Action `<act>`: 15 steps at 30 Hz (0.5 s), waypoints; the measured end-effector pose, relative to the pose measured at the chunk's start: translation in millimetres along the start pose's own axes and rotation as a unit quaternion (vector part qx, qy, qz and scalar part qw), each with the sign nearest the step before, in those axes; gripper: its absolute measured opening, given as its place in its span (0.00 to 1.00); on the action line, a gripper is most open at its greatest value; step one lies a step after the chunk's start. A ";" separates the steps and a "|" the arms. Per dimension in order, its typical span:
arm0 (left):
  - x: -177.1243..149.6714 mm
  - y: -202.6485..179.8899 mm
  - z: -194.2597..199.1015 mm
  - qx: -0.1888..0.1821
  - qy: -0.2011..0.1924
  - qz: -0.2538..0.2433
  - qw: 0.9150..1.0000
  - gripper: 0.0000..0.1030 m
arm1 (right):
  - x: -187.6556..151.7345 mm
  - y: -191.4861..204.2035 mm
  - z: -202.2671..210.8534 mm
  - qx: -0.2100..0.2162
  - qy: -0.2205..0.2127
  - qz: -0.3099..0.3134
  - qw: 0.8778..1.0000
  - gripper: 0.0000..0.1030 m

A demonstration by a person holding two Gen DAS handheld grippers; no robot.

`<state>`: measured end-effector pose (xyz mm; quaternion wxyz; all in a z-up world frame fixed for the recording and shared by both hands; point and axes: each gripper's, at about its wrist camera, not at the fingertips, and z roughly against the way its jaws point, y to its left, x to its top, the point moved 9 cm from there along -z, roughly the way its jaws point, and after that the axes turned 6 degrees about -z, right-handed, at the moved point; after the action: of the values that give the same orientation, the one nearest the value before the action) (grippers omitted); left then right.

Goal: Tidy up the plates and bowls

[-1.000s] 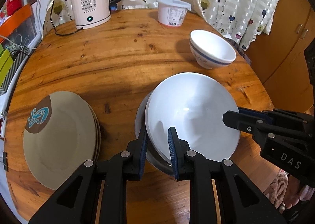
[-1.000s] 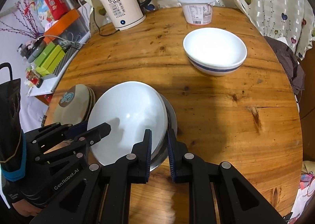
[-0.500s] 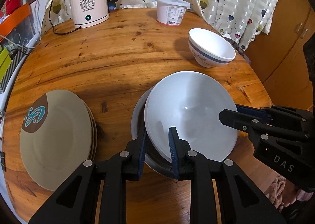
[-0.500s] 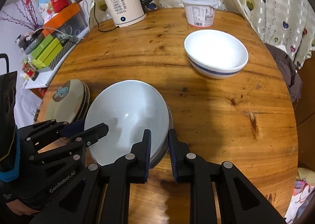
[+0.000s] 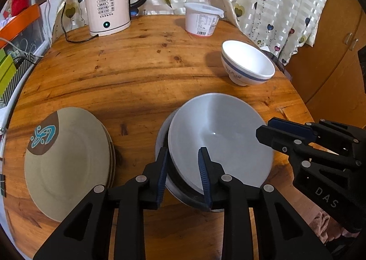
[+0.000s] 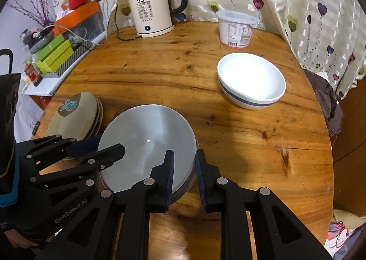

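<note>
My left tongs (image 5: 183,168) have just been opening, loose astride the white bowl's (image 5: 219,138) near rim; right tongs (image 6: 184,170) grip its opposite rim. The bowl sits nested in a steel bowl (image 5: 180,189) on the round wooden bench (image 5: 137,72). Only the right view shows the cluttered shelf (image 6: 57,49).

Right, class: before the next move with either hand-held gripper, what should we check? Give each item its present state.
1. Has the left hand-held gripper let go? Its jaws have just been opening, with the white bowl rim between them and pads clear: ok.
2. Does the right hand-held gripper hold that rim? Cannot tell.
3. Is the white bowl seated on the metal dish? Ok.
4. Is the banded bowl upright and apart? Ok.
5. Are the plates in one stack? Ok.
</note>
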<state>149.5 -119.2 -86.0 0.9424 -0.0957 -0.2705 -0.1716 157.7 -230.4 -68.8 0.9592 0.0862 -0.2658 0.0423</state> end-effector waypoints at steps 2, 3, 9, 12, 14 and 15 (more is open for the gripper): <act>0.2 1.3 -0.6 0.001 0.001 0.002 1.000 0.28 | -0.2 0.1 -0.7 0.001 0.000 0.000 1.000 0.19; 0.3 1.5 -0.8 0.002 0.001 0.002 1.000 0.29 | -0.4 -0.8 -0.5 0.002 0.000 0.000 1.000 0.19; 4.9 3.3 6.3 0.029 -0.017 -0.007 0.999 0.29 | -0.5 -0.4 -0.1 0.004 -0.003 0.000 1.000 0.19; 8.7 2.8 13.1 0.049 -0.031 -0.017 0.998 0.29 | 1.4 2.2 3.4 0.005 -0.009 0.003 1.000 0.19; 10.7 2.6 17.1 0.058 -0.040 -0.021 0.997 0.29 | 2.5 3.9 6.5 0.006 -0.013 0.004 1.000 0.19; 11.4 2.6 19.4 0.063 -0.045 -0.022 0.997 0.29 | 3.0 4.6 8.5 0.007 -0.015 0.005 1.000 0.19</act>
<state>150.3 -114.6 -63.9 0.9294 -0.0380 -0.3253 -0.1701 155.4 -227.3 -59.5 0.9544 0.0922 -0.2801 0.0473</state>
